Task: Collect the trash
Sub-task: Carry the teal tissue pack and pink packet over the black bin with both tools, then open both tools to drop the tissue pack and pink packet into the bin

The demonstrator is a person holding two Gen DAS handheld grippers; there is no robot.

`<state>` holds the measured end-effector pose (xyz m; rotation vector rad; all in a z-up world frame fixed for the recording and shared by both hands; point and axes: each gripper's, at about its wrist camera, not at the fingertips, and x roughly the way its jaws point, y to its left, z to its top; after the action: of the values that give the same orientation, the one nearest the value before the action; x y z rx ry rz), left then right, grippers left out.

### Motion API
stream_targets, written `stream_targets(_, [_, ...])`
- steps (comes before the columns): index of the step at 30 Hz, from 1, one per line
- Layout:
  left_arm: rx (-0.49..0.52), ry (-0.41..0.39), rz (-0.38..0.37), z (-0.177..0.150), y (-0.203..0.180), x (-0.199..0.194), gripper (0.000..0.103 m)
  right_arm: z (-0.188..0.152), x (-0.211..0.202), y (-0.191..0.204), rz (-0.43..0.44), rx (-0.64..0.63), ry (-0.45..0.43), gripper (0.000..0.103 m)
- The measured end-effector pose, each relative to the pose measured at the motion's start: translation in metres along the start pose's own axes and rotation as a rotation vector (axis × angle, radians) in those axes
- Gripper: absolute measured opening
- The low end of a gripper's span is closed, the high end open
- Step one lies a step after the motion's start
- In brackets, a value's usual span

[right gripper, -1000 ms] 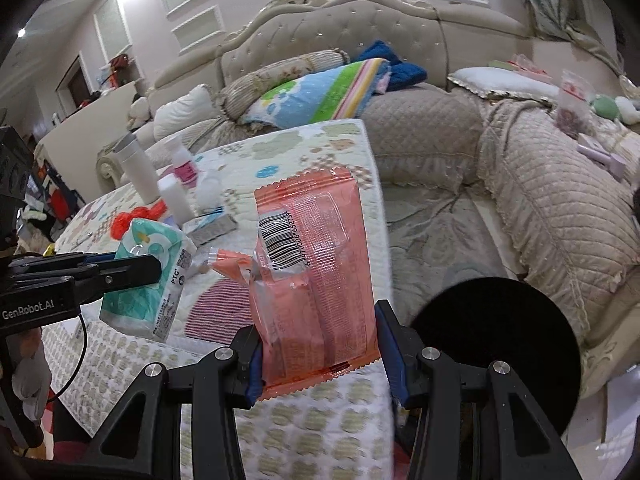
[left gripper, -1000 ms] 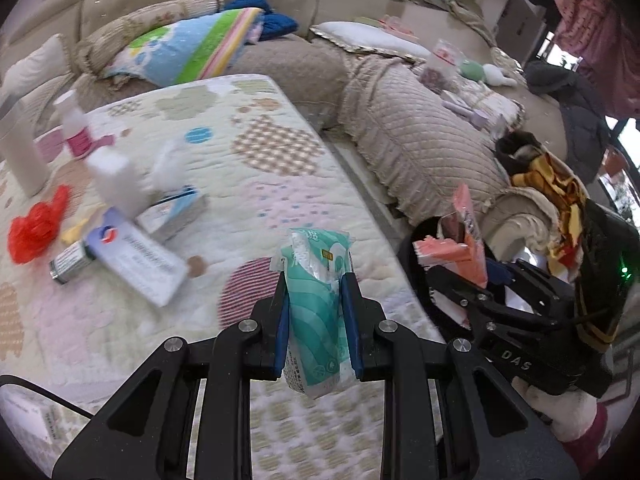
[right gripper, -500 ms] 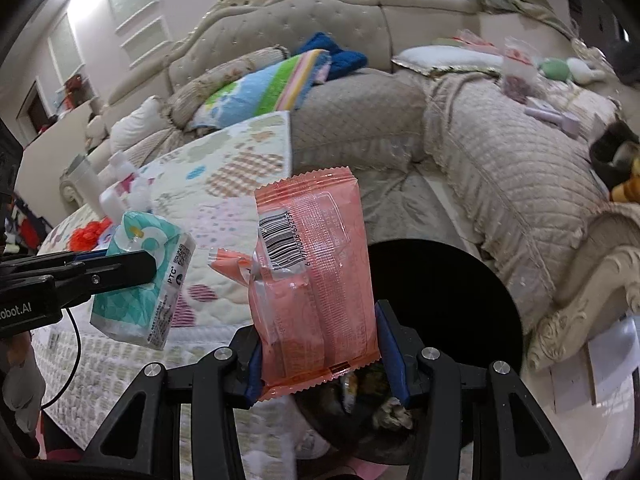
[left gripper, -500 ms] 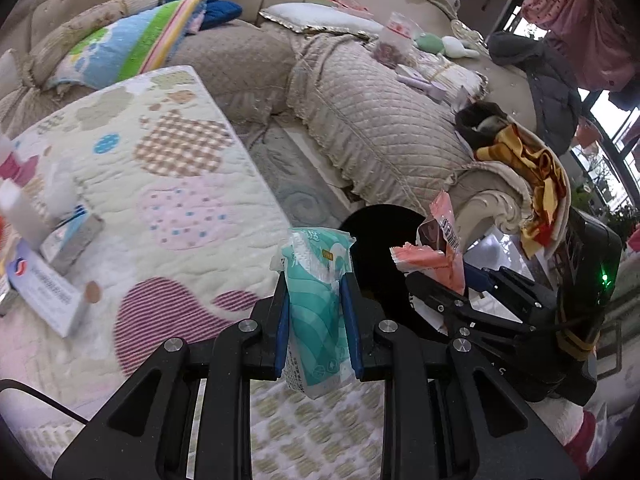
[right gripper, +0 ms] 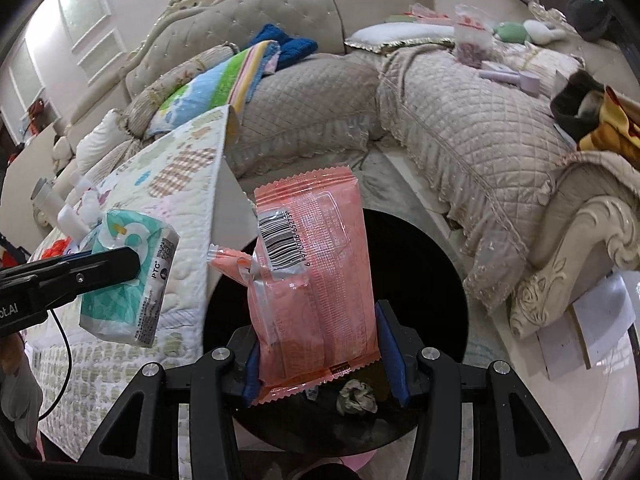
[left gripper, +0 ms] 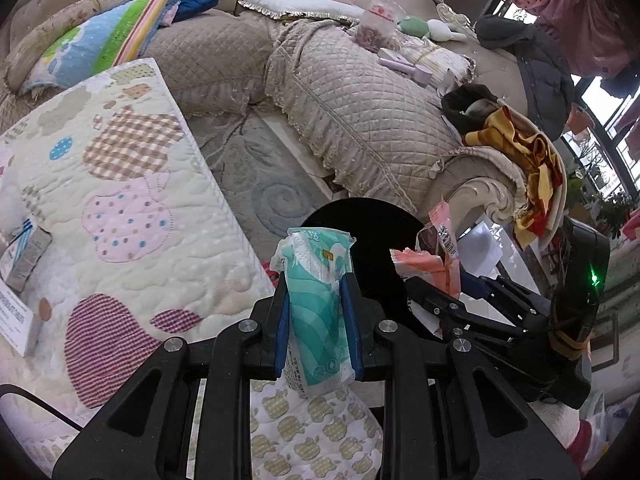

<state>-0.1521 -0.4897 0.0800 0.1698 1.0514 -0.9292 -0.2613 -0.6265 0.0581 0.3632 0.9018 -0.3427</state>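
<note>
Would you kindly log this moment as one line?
left gripper: shut on teal tissue pack | right gripper: shut on pink wrapper | both over black bin

I'm in a home living room: a tufted beige sofa [right gripper: 280,12] with quilted covers, a striped pillow [left gripper: 108,40], a patchwork-quilted table [left gripper: 132,200], a coat [left gripper: 536,68] and a black bin [right gripper: 420,280].
</note>
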Motion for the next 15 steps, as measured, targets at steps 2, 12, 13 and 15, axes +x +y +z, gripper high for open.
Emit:
stream_targets(2, [0.0, 0.002, -0.012, 0.001, -0.001, 0.004, 0.022, -0.001, 0.002, -0.004, -0.007, 0.009, 0.005, 0.047])
stream_targets(12, [-0.037, 0.014, -0.104, 0.004, -0.001, 0.013, 0.03, -0.002, 0.006, -0.022, -0.019, 0.088, 0.022, 0.065])
stream_targets(13, [-0.039, 0.018, -0.11, 0.004, -0.001, 0.014, 0.032, -0.002, 0.006, -0.023, -0.019, 0.094, 0.021, 0.068])
stream_targets(15, [-0.043, 0.019, -0.115, 0.004, -0.001, 0.014, 0.037, -0.002, 0.005, -0.024, -0.018, 0.101, 0.019, 0.068])
